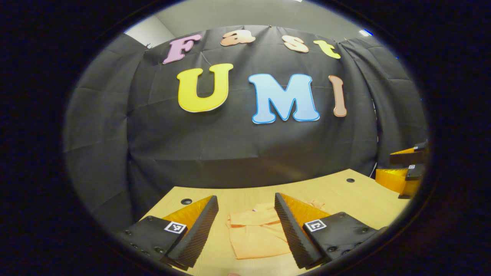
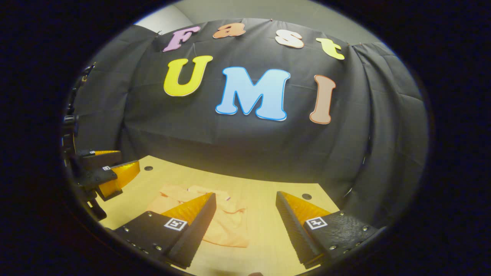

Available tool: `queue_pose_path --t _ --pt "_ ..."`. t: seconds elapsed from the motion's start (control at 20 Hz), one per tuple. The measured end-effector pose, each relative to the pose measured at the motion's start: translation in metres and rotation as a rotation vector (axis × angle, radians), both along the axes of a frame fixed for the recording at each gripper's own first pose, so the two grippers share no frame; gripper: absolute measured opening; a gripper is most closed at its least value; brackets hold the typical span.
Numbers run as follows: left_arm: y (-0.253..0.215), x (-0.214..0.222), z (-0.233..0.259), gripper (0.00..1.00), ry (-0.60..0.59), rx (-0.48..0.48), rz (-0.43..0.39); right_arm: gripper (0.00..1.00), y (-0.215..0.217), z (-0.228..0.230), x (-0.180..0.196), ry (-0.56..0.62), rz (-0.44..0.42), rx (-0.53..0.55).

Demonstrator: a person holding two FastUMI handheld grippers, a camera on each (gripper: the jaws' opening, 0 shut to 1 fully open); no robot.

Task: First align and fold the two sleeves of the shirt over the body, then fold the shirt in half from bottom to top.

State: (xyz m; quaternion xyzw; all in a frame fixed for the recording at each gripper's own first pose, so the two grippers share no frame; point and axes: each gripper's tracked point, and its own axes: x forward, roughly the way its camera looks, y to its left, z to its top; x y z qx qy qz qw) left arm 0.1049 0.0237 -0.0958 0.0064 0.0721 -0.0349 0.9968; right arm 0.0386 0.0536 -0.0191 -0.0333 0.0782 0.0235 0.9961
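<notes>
Ribbed pads line the left tongs point(image 1: 245, 230), which stand wide open above the tabletop point(image 1: 345, 191) with nothing held; between their fingers, in the left gripper view, lies the orange shirt point(image 1: 257, 234). The right tongs point(image 2: 245, 230) are spread just as wide and equally empty, hovering over the shirt's point(image 2: 230, 226) right part, with the garment running under their left finger. Neither pair touches the cloth.

The shirt looks compact, with layers already lying across its upper part, so the sleeves appear to be folded in, though the fisheye makes this hard to confirm. If so, the bottom-to-top fold is the step in hand. To do it well, I judge each pair should come down on a near corner of the hem, pinch the cloth without bunching it, then carry both corners forward together and level so the edge lands square on the collar end.

Farther off, the left gripper view shows the right tongs at its right edge. Small dark holes point(image 1: 186, 201) dot the tabletop near the shirt. Nothing lies on the cloth to obstruct a grasp.
</notes>
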Motion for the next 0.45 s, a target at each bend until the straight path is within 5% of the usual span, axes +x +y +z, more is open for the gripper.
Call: queue_pose_path --t 0.45 --pt "-0.011 -0.073 0.032 0.98 -0.066 0.012 0.089 0.96 -0.009 0.021 -0.056 -0.080 0.088 0.012"
